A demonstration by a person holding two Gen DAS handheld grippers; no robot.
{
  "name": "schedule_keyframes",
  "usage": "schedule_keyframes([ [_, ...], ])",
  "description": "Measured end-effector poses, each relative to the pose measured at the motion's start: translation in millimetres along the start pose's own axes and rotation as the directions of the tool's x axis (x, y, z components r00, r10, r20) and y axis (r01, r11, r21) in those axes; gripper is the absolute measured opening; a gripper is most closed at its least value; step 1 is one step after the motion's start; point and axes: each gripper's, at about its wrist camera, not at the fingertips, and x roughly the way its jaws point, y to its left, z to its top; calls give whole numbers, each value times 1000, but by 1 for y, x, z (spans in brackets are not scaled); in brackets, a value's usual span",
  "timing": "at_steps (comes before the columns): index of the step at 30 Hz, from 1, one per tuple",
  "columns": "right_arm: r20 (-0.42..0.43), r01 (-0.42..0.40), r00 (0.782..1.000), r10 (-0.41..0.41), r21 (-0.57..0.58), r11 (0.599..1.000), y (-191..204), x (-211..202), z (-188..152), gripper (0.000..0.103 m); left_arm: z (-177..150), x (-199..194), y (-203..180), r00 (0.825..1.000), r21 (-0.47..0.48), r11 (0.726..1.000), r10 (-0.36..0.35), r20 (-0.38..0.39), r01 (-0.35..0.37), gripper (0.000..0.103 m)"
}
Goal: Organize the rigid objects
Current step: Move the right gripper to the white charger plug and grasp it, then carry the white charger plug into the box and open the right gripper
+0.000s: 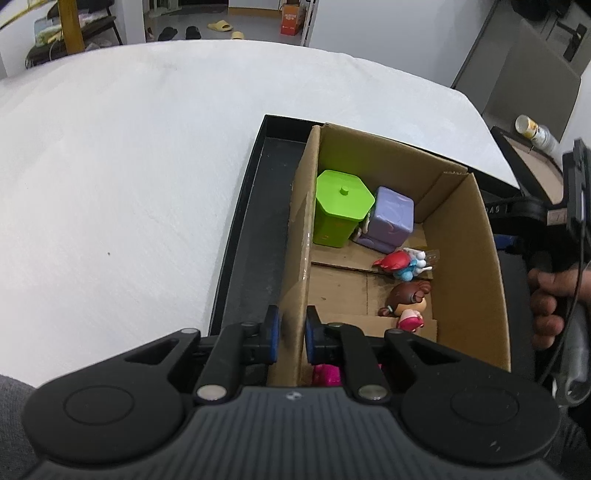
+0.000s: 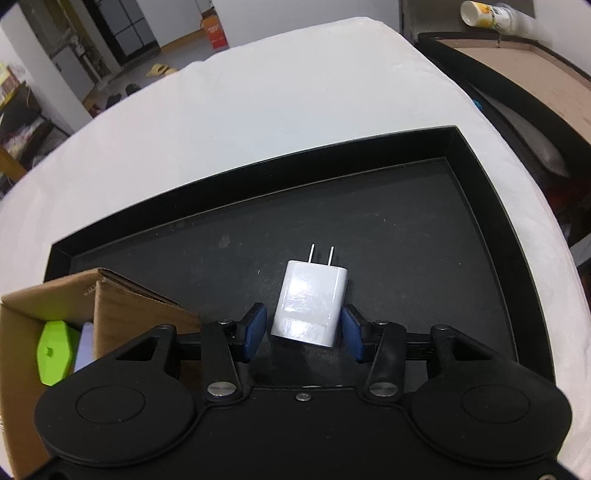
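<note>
A cardboard box (image 1: 469, 266) stands in a black tray (image 1: 258, 229) on the white table. It holds a green hexagonal container (image 1: 341, 206), a purple cube toy (image 1: 391, 218), two small dolls (image 1: 406, 291) and a pink item (image 1: 327, 374) near the front. My left gripper (image 1: 292, 332) is shut on the box's left wall (image 1: 301, 236). In the right wrist view a white plug charger (image 2: 310, 304) lies on the tray floor (image 2: 406, 240), prongs pointing away. My right gripper (image 2: 303, 332) is open, its blue pads (image 2: 255, 328) on either side of the charger with gaps.
The right gripper's handle and the hand holding it (image 1: 554, 295) show at the box's right. A second tray (image 2: 517, 74) and a can (image 2: 484, 14) sit beyond the table's right edge. The box corner (image 2: 110, 295) stands left of the right gripper.
</note>
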Motion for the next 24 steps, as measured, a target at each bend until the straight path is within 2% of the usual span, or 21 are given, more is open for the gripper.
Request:
schedule_keyframes([
  [5,-16,15,1000,-16,-23,1000,3,-9,-4,38,-1,1,-8,999,45,998,42,4,-42,13],
  [24,-34,2,999,-1,49,999,-33,-59,-45,37,-2,-3,-7,999,39,999,36,3,-36,13],
])
